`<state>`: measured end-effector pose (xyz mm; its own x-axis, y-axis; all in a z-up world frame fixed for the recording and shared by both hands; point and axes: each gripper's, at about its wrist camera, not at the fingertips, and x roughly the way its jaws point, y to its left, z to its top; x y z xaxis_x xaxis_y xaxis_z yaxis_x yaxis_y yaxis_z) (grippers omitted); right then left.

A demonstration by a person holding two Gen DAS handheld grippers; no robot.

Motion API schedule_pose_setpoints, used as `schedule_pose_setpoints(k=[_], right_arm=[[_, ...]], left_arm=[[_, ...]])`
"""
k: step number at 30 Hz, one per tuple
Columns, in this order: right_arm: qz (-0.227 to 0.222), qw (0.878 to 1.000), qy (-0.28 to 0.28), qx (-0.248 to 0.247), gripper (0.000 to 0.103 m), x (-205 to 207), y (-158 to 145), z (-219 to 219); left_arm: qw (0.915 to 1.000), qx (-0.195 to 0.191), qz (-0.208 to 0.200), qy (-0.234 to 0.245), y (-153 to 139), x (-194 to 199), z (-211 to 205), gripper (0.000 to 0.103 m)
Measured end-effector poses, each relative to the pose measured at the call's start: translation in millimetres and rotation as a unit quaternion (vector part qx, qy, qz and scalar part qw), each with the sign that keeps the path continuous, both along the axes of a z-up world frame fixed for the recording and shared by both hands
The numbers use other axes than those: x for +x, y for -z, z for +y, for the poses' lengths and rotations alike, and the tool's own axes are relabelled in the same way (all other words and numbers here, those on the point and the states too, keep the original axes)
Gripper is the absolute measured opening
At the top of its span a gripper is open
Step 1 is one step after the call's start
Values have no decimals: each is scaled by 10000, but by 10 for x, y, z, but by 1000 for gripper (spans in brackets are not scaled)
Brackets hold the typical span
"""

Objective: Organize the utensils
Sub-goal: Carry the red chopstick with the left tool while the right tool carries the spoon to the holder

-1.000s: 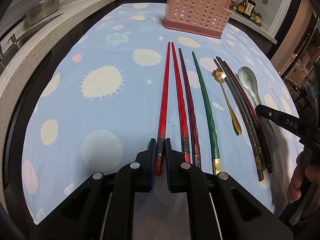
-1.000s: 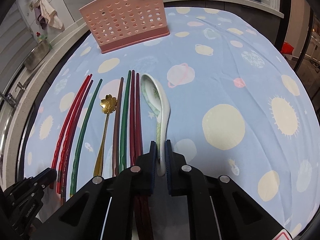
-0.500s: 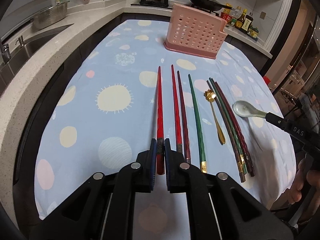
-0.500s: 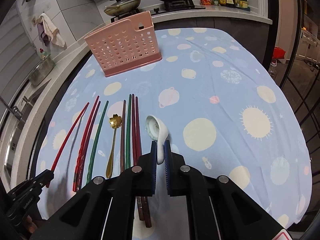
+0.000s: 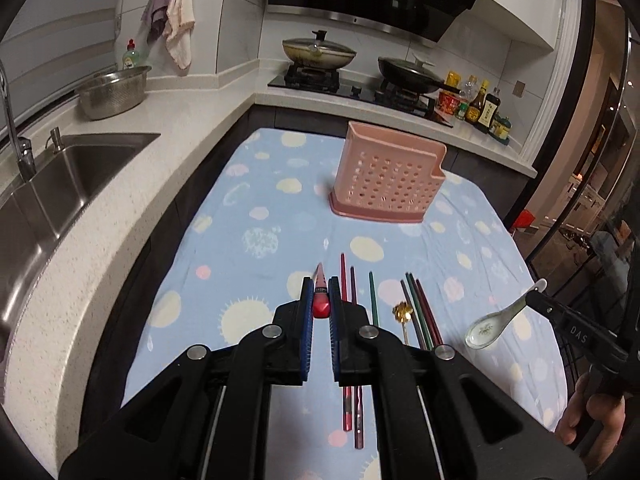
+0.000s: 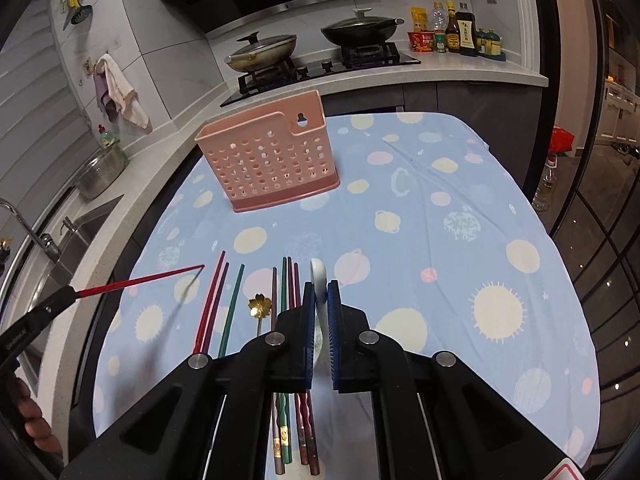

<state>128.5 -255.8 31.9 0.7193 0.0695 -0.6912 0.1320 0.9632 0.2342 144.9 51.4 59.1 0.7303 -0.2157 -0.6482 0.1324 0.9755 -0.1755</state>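
Observation:
My left gripper (image 5: 321, 312) is shut on a red chopstick (image 5: 320, 300) and holds it above the table, tip pointing forward; it shows from the side in the right wrist view (image 6: 140, 279). My right gripper (image 6: 319, 308) is shut on a white ceramic spoon (image 6: 319, 280), lifted off the cloth; the spoon also shows in the left wrist view (image 5: 500, 320). The pink perforated utensil holder (image 5: 388, 178) stands upright at the far end of the table (image 6: 264, 162). Several chopsticks (image 6: 216, 300) and a gold flower spoon (image 6: 260, 308) lie in a row on the blue cloth.
The table has a blue planet-print cloth (image 6: 460, 260). A sink (image 5: 60, 184) and counter run along the left. A stove with two pans (image 5: 320, 52) and sauce bottles (image 5: 480, 108) are behind the table. A steel bowl (image 5: 112, 92) sits on the counter.
Both grippers have risen well above the table. The red chopstick and the white spoon have lifted off the cloth with them and the views now tilt up toward the stove.

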Motion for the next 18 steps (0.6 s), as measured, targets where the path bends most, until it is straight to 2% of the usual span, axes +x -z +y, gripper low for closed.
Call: schedule_pose_setpoints(k=[12, 18], right_arm=[[-392, 9992, -35, 82, 6, 698, -406, -208], [-617, 9979, -15, 181, 6, 1219, -651, -357]], left_arm=[[9974, -244, -685, -8, -756, 707, 26, 7], [9915, -439, -1213, 153, -1261, 1076, -87, 7]])
